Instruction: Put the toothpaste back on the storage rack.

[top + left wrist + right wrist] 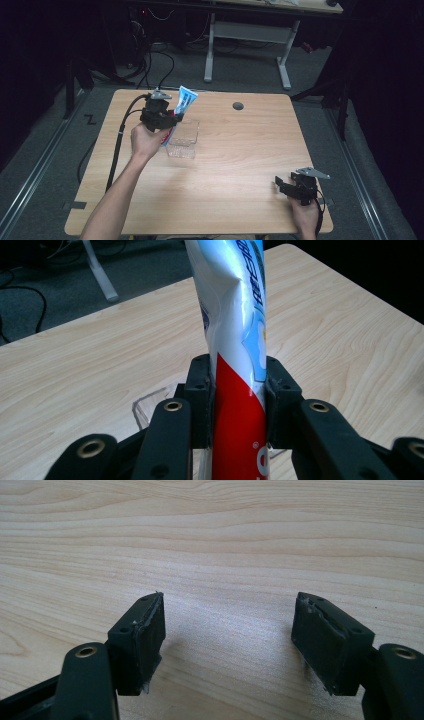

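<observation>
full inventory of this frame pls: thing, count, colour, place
toothpaste tube: 1, white and light blue with a red end, held up in the left gripper over the tray
clear tray: 1, see-through plastic, left-centre of the table, under the tube
table: 1, light wood, round dark grommet hole near the far edge
desk frame: 1, white legs, on the floor beyond the table
cables: several, black, on the grey floor behind the table
left gripper: 1, black, jaws clamped on the tube, raised at the far left
right gripper: 1, black, jaws apart and empty, low at the near right corner
hands: 2, one holding each gripper
</observation>
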`<state>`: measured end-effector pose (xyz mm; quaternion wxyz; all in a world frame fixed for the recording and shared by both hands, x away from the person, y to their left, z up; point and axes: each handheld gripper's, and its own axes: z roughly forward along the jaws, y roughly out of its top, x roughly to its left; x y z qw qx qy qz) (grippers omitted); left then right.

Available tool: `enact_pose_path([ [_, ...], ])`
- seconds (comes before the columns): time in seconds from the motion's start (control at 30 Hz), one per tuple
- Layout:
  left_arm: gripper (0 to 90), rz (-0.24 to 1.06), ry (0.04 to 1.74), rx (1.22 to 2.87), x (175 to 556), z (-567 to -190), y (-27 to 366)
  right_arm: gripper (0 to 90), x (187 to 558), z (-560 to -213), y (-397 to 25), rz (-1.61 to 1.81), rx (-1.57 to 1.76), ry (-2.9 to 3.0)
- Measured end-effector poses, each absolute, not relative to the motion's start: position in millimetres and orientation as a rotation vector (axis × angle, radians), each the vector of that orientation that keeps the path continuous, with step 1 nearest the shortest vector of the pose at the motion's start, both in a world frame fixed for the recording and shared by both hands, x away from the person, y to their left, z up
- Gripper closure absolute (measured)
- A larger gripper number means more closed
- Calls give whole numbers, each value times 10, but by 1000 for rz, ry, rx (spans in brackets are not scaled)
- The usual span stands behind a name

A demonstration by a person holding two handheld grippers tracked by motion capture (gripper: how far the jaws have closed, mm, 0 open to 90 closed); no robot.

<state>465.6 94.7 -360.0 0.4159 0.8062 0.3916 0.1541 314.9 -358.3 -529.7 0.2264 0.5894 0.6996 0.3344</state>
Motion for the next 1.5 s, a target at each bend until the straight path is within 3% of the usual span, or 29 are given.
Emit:
enact_pose_path([
  [1.0,697,413,1000,1980,5103,-3766,700,297,3146,-5297,-3582,922,1626,1928],
  [1.5,694,424,992,2051,5134,-3891,590,297,3144,-5297,-3585,924,1628,1926],
])
